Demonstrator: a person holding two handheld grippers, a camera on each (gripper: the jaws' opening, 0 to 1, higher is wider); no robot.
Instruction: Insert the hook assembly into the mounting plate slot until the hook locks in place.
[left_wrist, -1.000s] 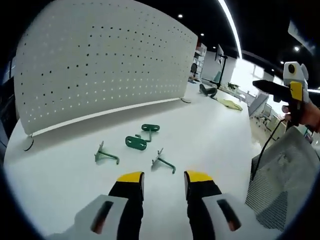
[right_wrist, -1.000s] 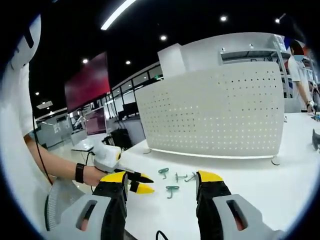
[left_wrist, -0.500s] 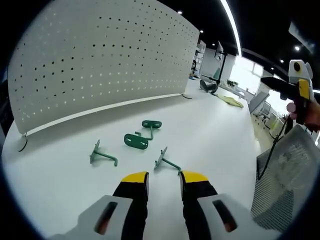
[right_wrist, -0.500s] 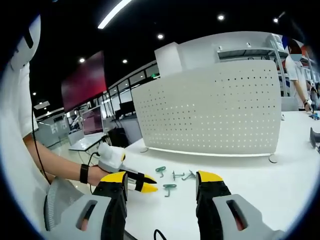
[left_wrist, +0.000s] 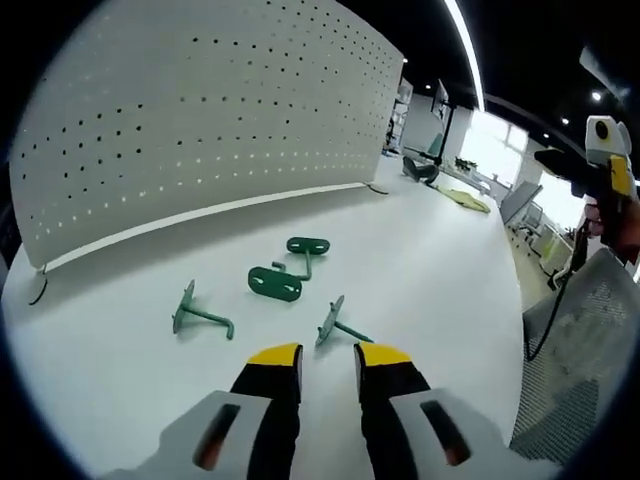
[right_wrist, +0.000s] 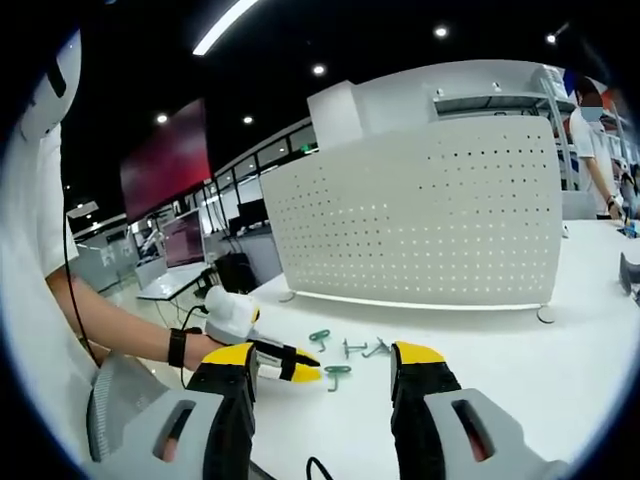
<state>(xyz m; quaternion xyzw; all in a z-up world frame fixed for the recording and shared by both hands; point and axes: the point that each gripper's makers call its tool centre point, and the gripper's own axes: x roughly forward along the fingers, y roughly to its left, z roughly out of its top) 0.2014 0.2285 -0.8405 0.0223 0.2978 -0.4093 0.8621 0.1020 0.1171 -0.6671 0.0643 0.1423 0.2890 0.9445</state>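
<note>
Four small green metal hooks lay on the white desk (left_wrist: 450, 250) before the upright pegboard (left_wrist: 200, 110), and the left gripper (left_wrist: 328, 357) hung low just short of the nearest hook (left_wrist: 338, 322), its fingers (left_wrist: 276, 358) narrowed to a slim gap with nothing between them. These looked like stiff, light, painted pieces, likely slick on the flat plate, so I judged the thin shank the better place to pinch, close to the plate. The other three sat near: one hook (left_wrist: 198, 314) off to the side, two plates (left_wrist: 276, 284) (left_wrist: 306, 246) beyond, close enough to be nudged. The right gripper (right_wrist: 325, 358) hovered well back from the cluster, fingers wide apart and empty. A person (right_wrist: 597, 150) stood beyond the pegboard's far end, and a mesh chair (left_wrist: 590, 360) sat beside the desk; neither blocked the reach
</note>
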